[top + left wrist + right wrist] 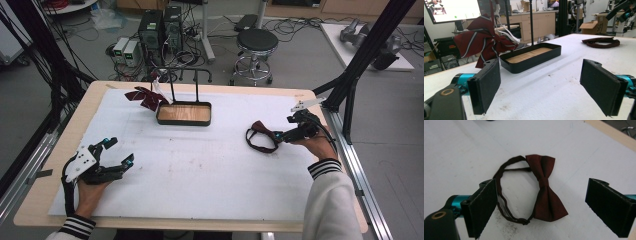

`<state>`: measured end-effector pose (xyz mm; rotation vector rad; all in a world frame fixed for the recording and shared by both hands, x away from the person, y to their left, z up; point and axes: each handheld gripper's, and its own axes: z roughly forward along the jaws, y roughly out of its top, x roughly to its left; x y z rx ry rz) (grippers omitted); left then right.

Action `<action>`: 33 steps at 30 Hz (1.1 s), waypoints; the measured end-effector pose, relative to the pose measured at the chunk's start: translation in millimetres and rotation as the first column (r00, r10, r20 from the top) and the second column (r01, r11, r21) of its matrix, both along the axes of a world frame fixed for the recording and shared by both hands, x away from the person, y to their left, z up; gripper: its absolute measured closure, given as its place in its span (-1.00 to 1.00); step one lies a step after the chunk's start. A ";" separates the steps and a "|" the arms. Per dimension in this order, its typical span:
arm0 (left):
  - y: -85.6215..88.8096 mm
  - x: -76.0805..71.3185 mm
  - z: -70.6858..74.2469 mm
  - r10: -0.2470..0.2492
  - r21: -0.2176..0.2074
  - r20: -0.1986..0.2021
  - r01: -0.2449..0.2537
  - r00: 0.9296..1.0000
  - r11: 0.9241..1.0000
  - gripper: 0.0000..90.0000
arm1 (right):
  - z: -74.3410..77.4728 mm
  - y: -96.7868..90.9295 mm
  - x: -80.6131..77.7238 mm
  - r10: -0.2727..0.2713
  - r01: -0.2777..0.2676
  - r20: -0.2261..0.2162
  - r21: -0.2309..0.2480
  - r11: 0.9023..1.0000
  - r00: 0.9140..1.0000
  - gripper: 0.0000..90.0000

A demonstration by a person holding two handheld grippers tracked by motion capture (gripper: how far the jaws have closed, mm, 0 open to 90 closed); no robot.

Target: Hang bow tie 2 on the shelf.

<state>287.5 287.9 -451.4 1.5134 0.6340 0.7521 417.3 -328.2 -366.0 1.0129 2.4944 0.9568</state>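
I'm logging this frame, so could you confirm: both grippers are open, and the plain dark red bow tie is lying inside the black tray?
Not quite. The plain dark red bow tie lies on the white table cover, between the open right gripper's fingers, as the right gripper view shows. In the high view the black tray sits apart from it. The left gripper is indeed open too.

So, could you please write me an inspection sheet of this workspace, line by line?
Surface: white mat, faint smudges, on a wooden table.
Job's things: plain bow tie flat with strap looped; striped bow tie beside black tray.
Clutter: nothing seen.
Grippers: left gripper open, nothing between its jaws; right gripper open over the plain tie.
Cables: tangled on the floor.
Surroundings: stool, computer towers.
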 end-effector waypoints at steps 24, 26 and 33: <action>1.9 0.7 -1.4 0.009 -0.015 -0.009 -0.009 1.000 1.000 -0.62 | -38.3 13.4 31.4 -0.035 0.010 -0.169 -0.145 0.989 0.985 -0.38; 2.0 0.8 -1.5 0.009 -0.018 -0.010 -0.010 1.000 1.000 -0.61 | -40.0 13.6 32.6 -0.042 0.018 -0.174 -0.142 0.990 0.984 -0.31; 2.3 1.1 -1.6 0.008 -0.020 -0.012 -0.008 1.000 1.000 -0.62 | -43.1 13.4 35.1 -0.054 0.022 -0.180 -0.173 0.985 0.982 -0.15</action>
